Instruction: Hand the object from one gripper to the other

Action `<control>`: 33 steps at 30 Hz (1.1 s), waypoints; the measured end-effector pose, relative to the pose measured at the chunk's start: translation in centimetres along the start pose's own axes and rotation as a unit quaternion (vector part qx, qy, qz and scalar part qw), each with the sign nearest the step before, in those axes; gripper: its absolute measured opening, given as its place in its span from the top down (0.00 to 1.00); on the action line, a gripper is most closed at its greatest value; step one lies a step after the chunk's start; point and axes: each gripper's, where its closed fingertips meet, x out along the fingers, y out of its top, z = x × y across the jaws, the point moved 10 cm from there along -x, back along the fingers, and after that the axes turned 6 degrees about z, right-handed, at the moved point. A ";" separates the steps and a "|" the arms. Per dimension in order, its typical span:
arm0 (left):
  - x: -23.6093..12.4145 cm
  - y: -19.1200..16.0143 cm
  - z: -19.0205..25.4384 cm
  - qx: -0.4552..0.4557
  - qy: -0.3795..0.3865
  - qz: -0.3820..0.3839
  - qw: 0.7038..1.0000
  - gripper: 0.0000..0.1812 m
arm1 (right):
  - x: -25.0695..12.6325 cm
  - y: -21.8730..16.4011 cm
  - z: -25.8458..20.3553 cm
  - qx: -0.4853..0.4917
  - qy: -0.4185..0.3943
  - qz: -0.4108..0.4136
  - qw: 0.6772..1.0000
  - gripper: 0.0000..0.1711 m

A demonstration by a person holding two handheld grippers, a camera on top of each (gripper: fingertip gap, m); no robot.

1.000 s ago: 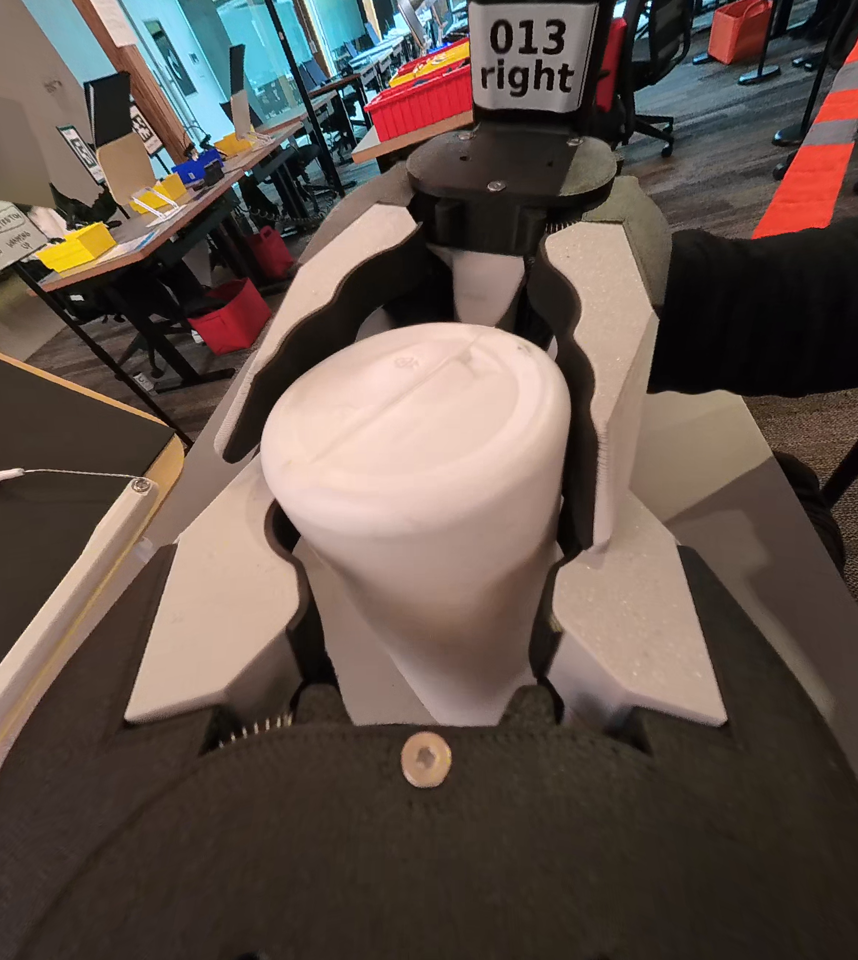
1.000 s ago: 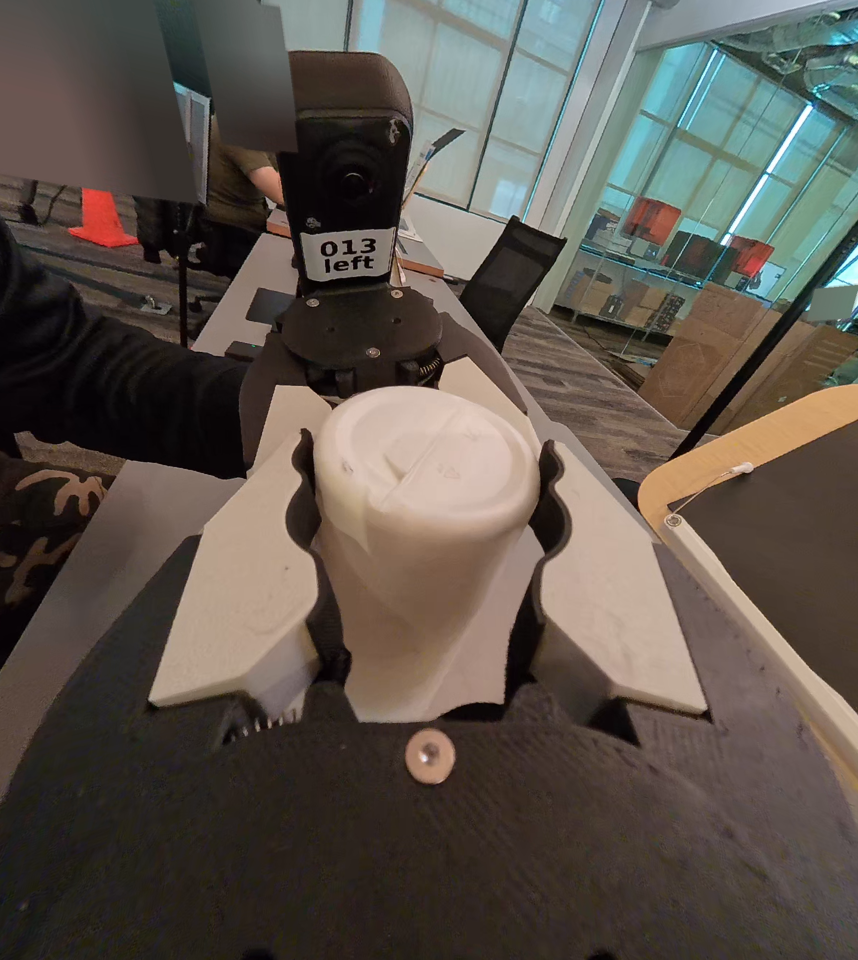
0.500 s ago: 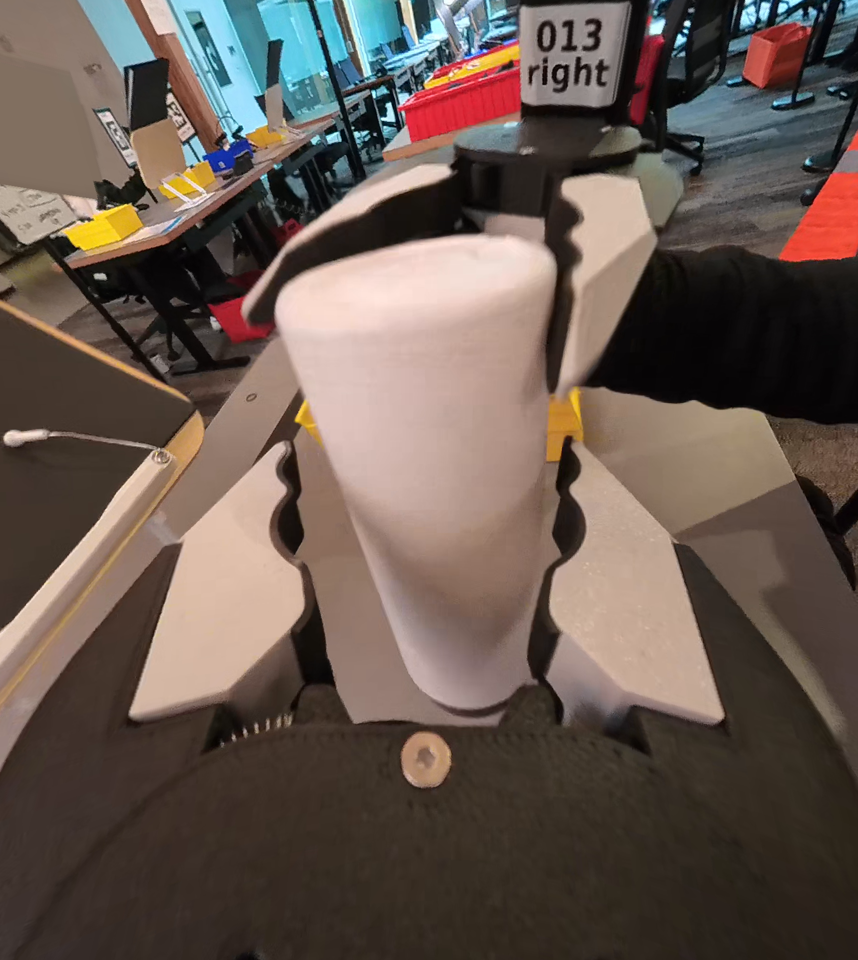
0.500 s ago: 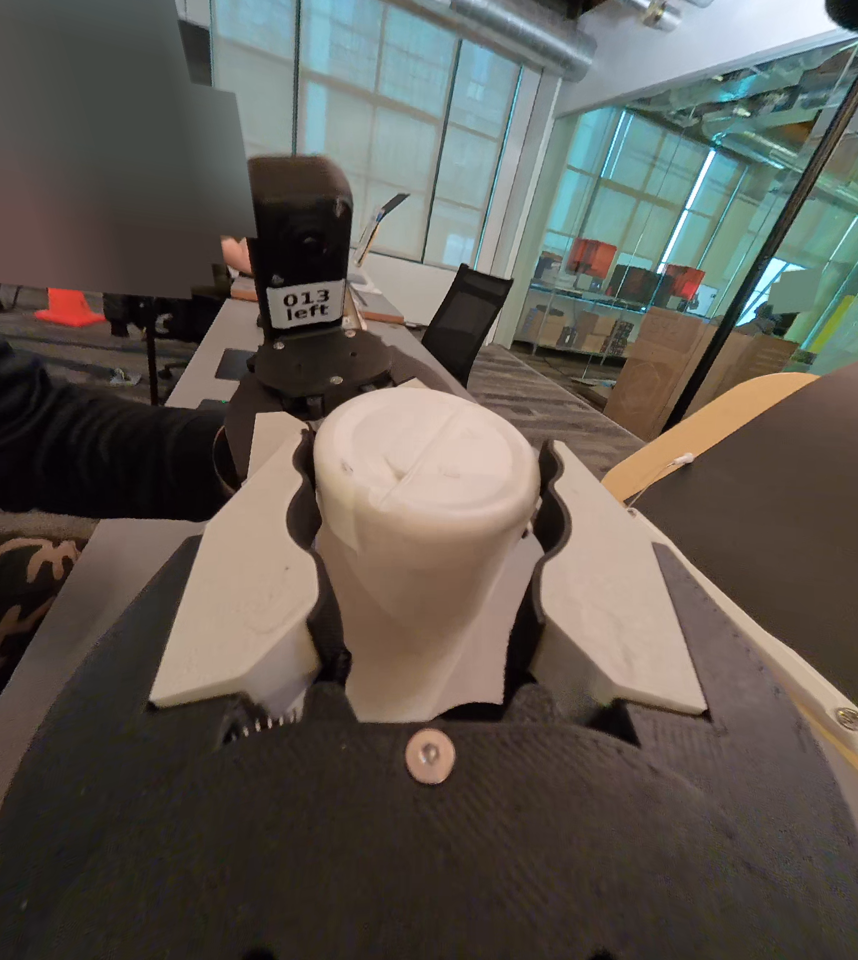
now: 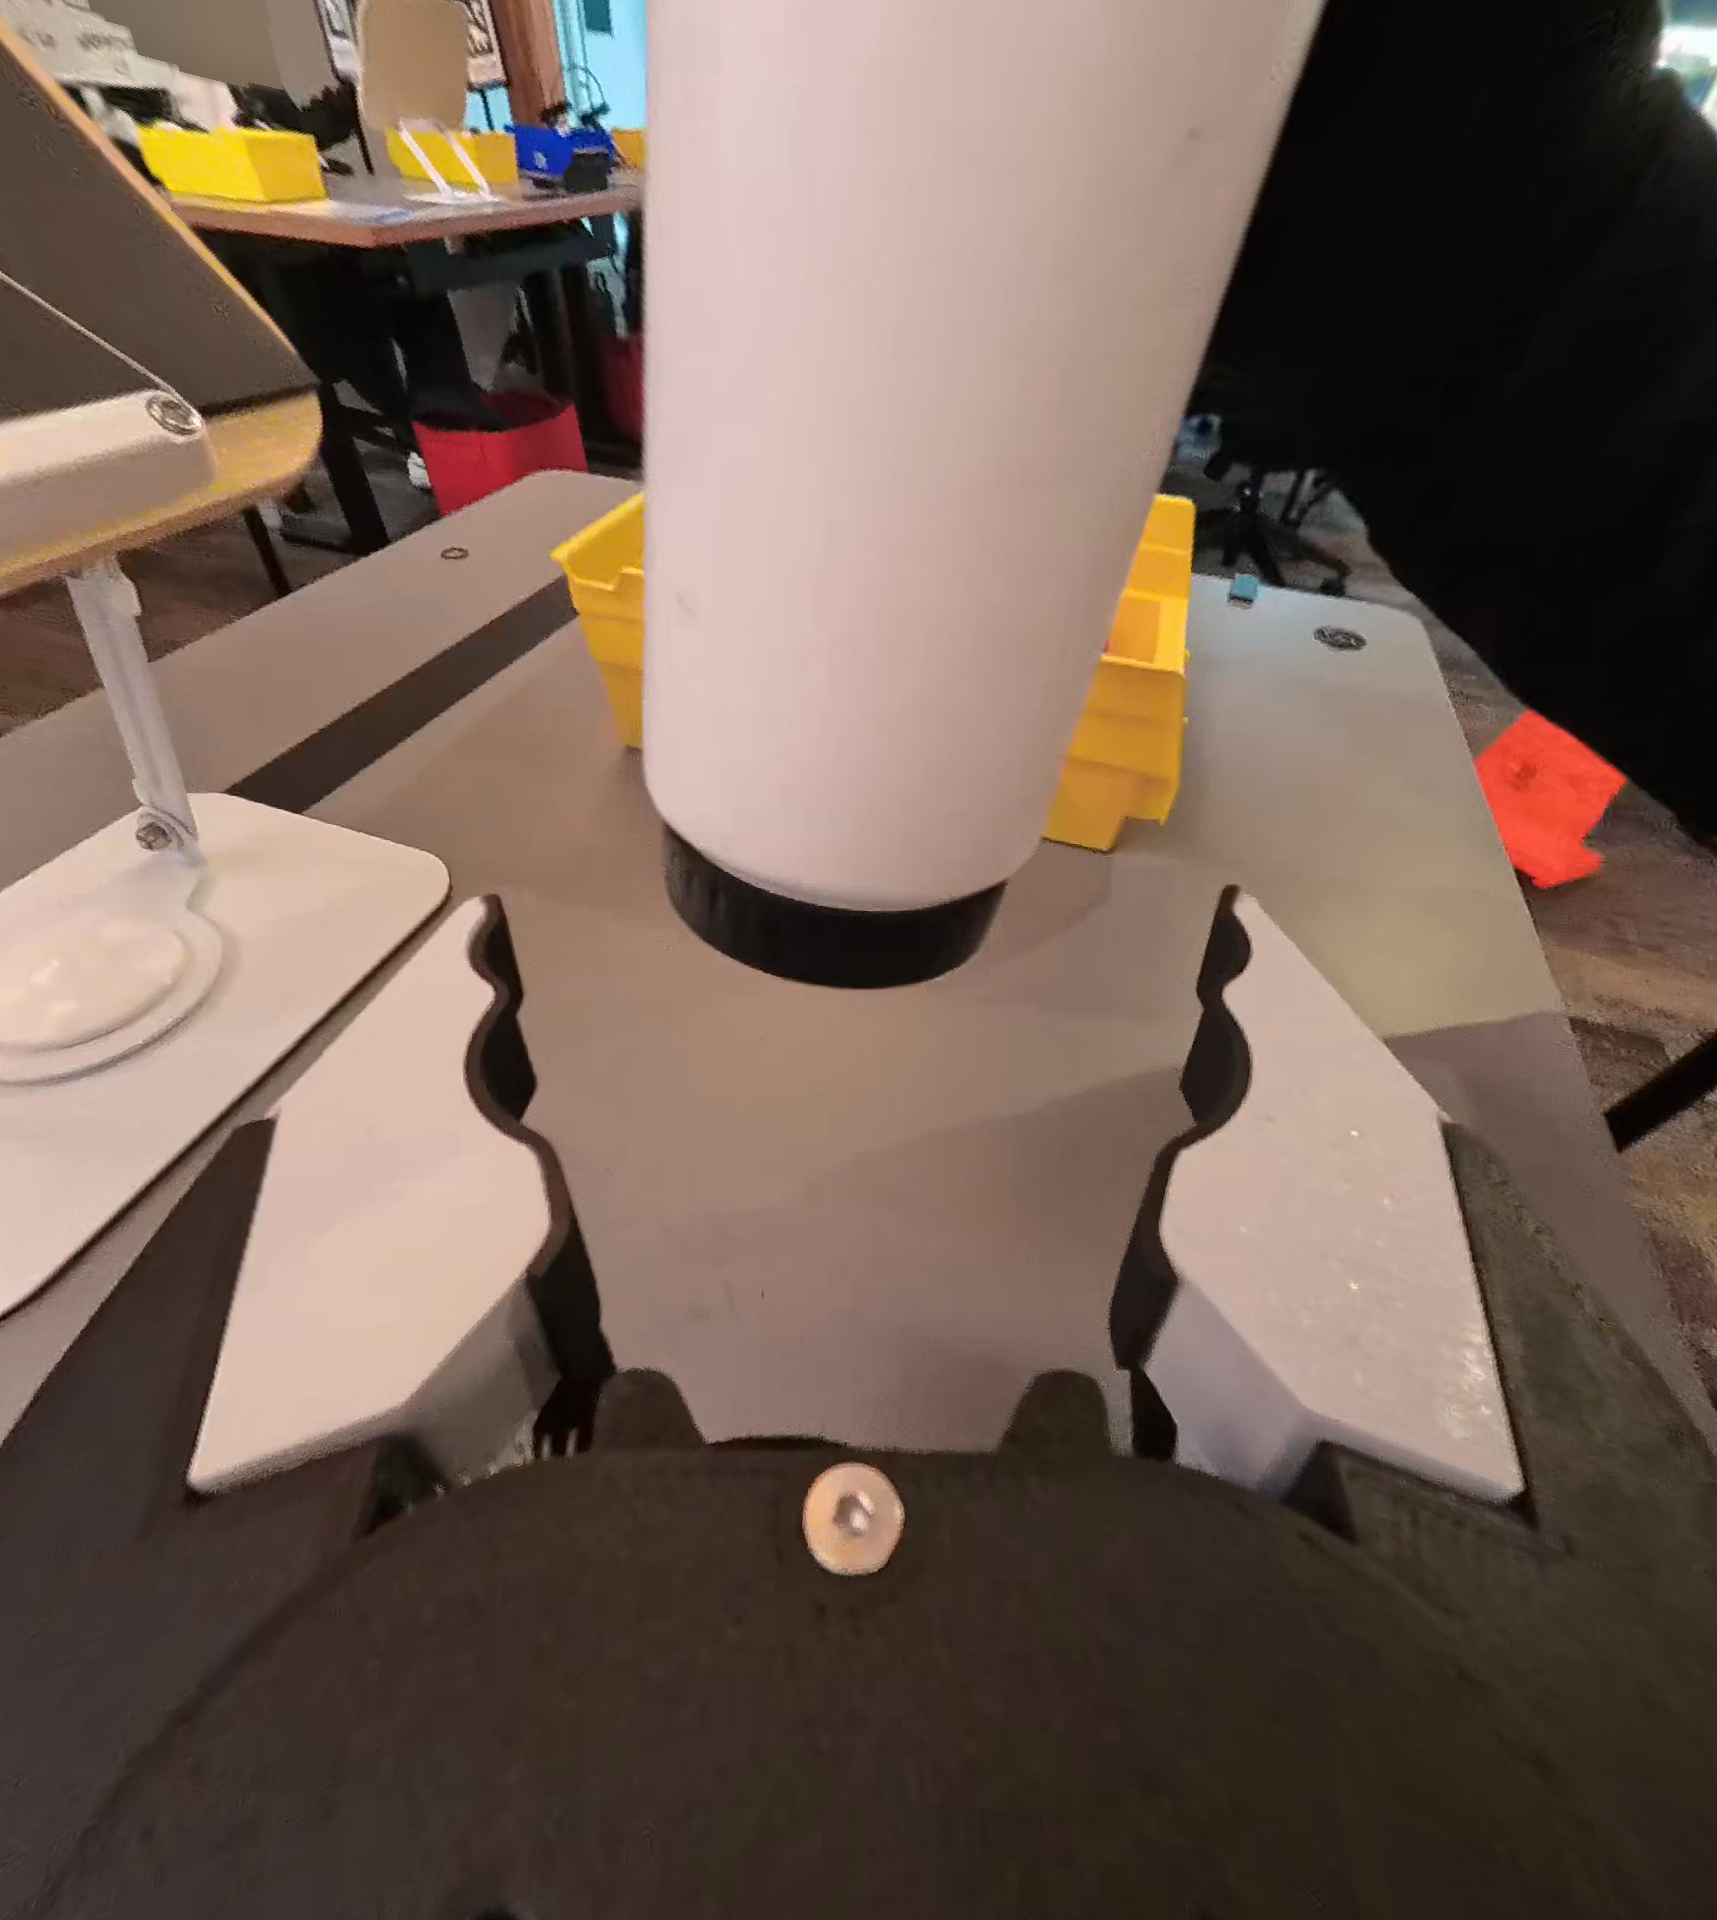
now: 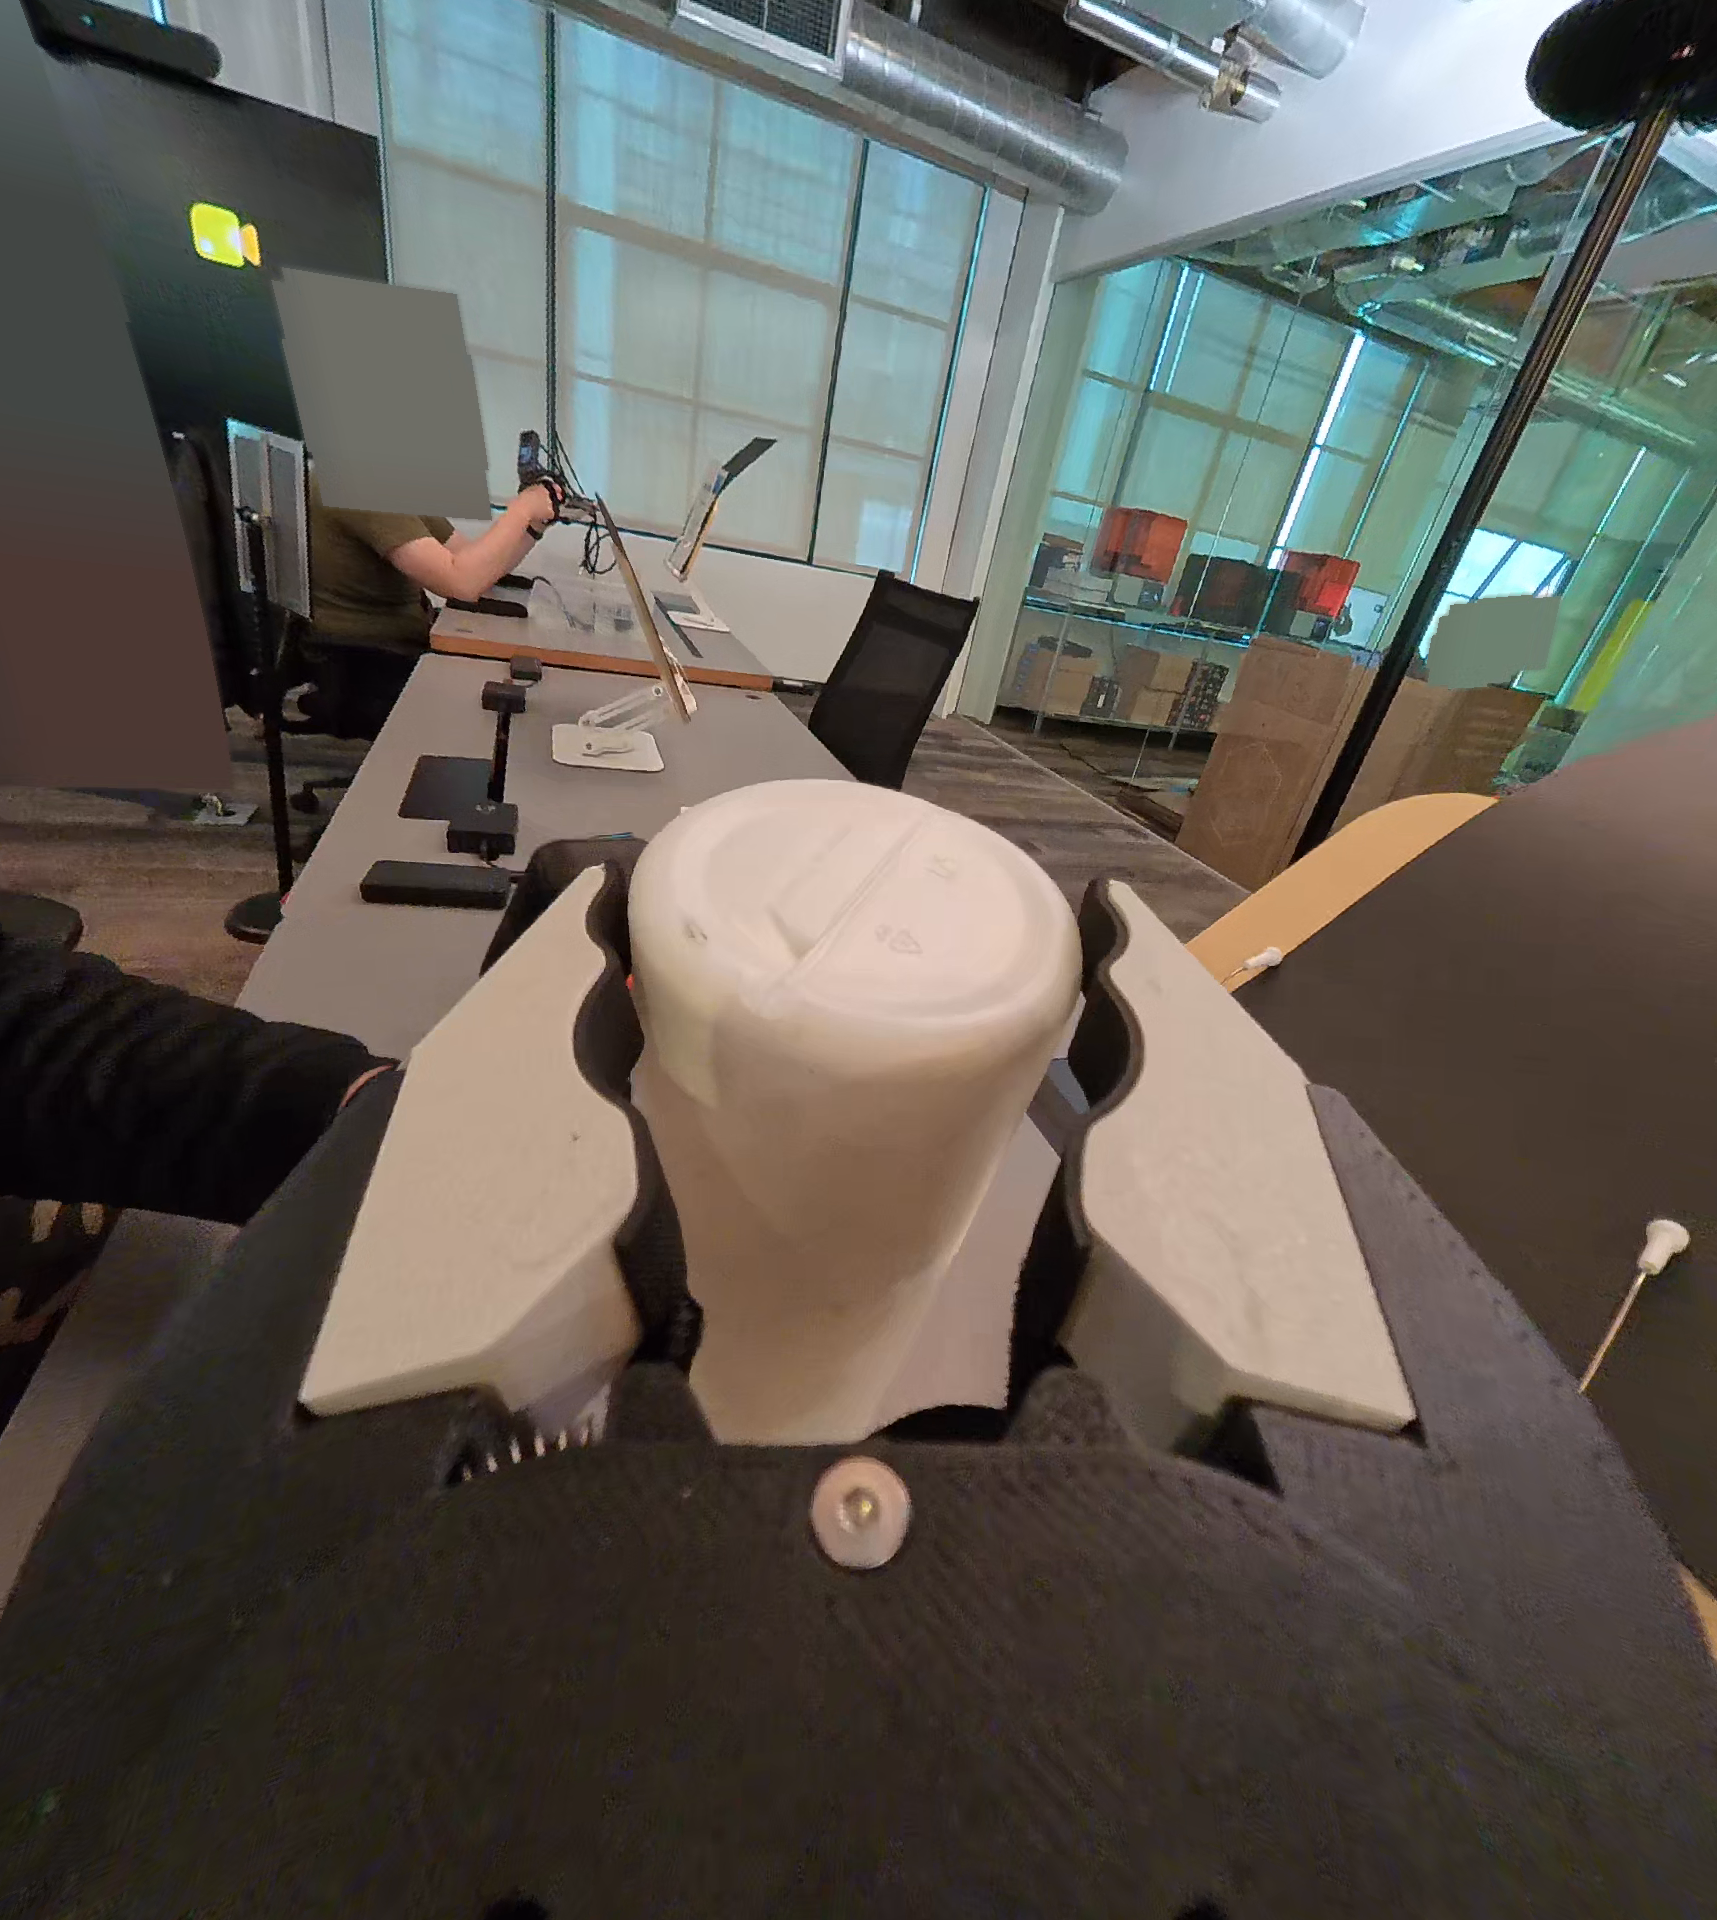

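A white bottle (image 5: 916, 416) with a black cap (image 5: 833, 930) hangs cap-down in the left wrist view, above the grey table (image 5: 833, 1195). My left gripper (image 5: 862, 902) is open and empty, its white fingers (image 5: 397, 1195) spread wide just below the cap and apart from it. In the right wrist view my right gripper (image 6: 849, 888) is shut on the white bottle (image 6: 854, 1039), whose flat base faces away from the camera. The right gripper itself is out of frame in the left wrist view.
A yellow bin (image 5: 1124, 727) stands on the table behind the bottle. A white stand base (image 5: 106, 1039) sits at the left under a tilted dark board (image 6: 1560, 1039). A black sleeve (image 5: 1508, 416) is at the upper right. A person (image 6: 376, 582) sits at a far desk. Left tips to right tips: about 20 centimetres.
My left gripper let go of the bottle and opened wide. The bottle, held by the right gripper, came out of the left fingers. The left view now tilts down at the table.
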 end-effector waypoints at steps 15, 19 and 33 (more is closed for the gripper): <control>2.5 -0.6 0.7 0.007 -0.040 0.011 0.999 0.55 | 1.1 -0.2 -0.6 0.017 0.020 -0.005 1.000 0.51; 2.5 -0.4 0.8 0.013 -0.040 0.025 0.999 0.55 | 1.3 0.2 -0.7 0.012 0.020 0.001 1.000 0.50; 0.5 2.0 0.3 0.033 -0.029 0.066 0.997 0.56 | 0.1 -0.6 -1.6 0.011 0.005 -0.027 1.000 0.42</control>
